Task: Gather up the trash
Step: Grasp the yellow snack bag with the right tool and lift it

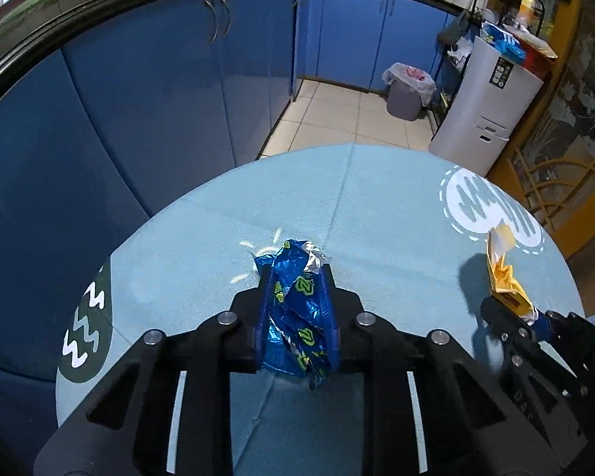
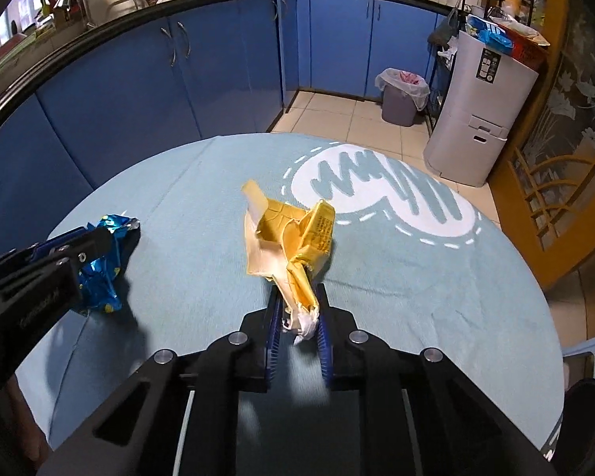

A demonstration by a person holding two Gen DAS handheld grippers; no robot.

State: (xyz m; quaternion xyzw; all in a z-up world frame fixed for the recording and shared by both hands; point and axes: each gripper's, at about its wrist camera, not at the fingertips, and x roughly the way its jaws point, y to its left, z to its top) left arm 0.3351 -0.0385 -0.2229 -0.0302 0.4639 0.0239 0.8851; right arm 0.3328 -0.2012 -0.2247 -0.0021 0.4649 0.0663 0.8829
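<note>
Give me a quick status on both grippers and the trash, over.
Left gripper shut on blue foil wrapper. Right gripper shut on crushed yellow carton. Lined trash bin on floor beyond table, path looks clear.

Foil wrapper (image 1: 297,309) lies on table (image 1: 377,206), left of carton (image 2: 293,238).
</note>
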